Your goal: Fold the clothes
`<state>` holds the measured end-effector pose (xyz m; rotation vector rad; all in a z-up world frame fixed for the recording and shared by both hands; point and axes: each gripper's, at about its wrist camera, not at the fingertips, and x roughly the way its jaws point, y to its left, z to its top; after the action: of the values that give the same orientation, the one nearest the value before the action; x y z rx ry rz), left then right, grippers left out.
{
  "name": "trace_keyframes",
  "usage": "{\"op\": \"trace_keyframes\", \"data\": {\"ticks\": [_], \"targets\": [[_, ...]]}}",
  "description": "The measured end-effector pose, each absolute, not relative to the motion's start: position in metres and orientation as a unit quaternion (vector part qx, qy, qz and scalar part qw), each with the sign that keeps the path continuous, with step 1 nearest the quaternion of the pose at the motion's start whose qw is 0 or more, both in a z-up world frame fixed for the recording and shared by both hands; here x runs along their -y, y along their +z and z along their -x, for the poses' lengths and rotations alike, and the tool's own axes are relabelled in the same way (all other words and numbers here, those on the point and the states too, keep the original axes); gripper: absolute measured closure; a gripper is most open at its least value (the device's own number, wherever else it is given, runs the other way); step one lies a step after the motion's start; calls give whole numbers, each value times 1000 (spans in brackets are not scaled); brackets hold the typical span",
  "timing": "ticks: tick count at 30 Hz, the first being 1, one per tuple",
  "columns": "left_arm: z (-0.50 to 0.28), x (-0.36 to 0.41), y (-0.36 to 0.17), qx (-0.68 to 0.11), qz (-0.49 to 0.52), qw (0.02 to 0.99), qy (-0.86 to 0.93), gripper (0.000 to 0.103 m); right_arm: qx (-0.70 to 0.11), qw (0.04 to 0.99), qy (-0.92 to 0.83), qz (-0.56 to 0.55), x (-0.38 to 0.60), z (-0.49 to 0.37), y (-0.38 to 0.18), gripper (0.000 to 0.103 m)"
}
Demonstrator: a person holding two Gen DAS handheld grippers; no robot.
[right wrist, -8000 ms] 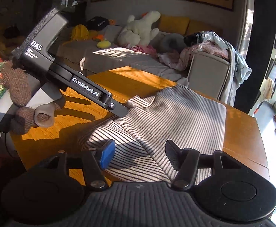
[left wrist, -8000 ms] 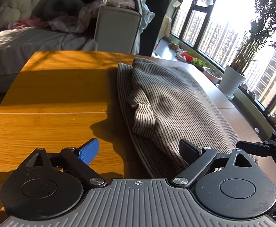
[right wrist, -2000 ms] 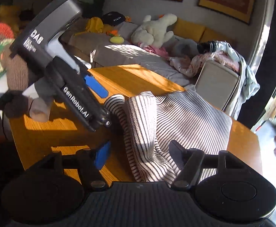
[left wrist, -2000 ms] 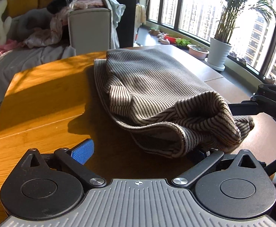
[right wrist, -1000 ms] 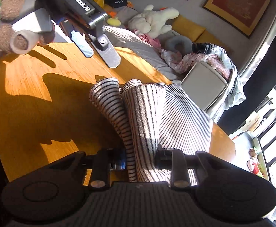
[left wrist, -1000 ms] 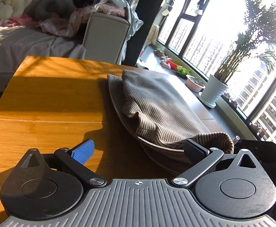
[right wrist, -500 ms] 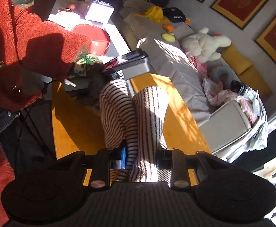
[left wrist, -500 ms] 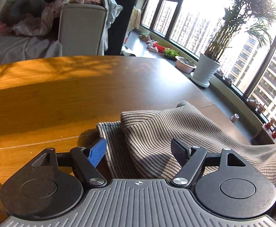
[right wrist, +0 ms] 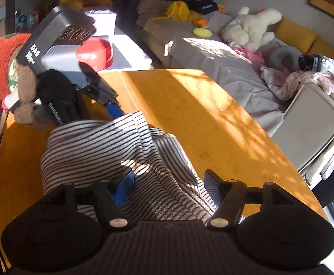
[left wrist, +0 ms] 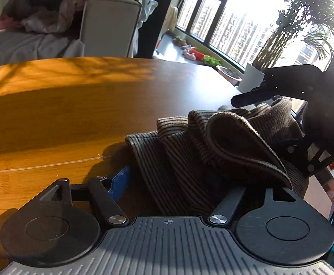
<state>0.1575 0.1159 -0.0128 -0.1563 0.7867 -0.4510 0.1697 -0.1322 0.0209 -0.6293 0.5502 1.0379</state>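
On the left, the left claw (left wrist: 171,183) is closing. Its blue pad stands just beside the left edge of the striped garment (left wrist: 212,142), and its other finger is hidden under the cloth, so the cloth lies between the jaws, but I do not see them press on it yet. One second ago this claw was wide open and the garment lay flatter, further out on the table (left wrist: 75,105). Now it is a bunched heap of several rolled layers at the near edge of the table, towards the near right corner in the left wrist view. Further right, the right claw (right wrist: 167,185) pinched a raised fold half a second ago. Its jaws are now opening, with the cloth loose between the pads and resting on the table. I judge that the carried fold has been released and the left claw now takes over. The heap looks untidy, so the fold probably needs smoothing before it counts as done. For containers, a red container (right wrist: 95,52) stands on a white surface beyond the far left corner, and its inside is not visible. By the window on the right, a white pot (left wrist: 251,82) holds a palm plant.
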Motion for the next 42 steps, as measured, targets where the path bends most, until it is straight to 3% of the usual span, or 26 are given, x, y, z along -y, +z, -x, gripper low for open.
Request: {"op": "trace_keyframes", "data": {"ticks": [13,15,18,20,21,25,30,33,38,40,42], "targets": [[-137,-136,40,-331,122,907,-230,20,-272,846,436,145,145,-195,-6,30],[-137,-121,42,-333,113,903,-249,23,-276,851,431,123,149,-196,-7,30],[-143,-98,29,-353,93,895,-256,36,-294,863,405,75,159,-199,-4,30],[-149,-93,17,-367,96,890,-252,36,-296,880,367,53,166,-196,4,30],[-151,-92,14,-371,97,889,-251,36,-292,889,349,45,171,-193,10,31],[-154,-94,8,-374,103,888,-245,34,-255,921,292,44,189,-171,34,57],[-156,-92,4,-374,107,889,-241,30,-274,921,258,102,187,-150,17,57],[-156,-92,4,-374,110,889,-238,29,-294,919,229,133,177,-150,-9,54],[-145,-94,22,-342,83,907,-231,29,-292,925,218,113,179,-139,7,47],[-147,-92,28,-329,70,915,-223,27,-302,926,212,78,190,-131,15,24],[-153,-89,31,-322,59,919,-218,27,-325,923,204,17,209,-119,19,21]]}}
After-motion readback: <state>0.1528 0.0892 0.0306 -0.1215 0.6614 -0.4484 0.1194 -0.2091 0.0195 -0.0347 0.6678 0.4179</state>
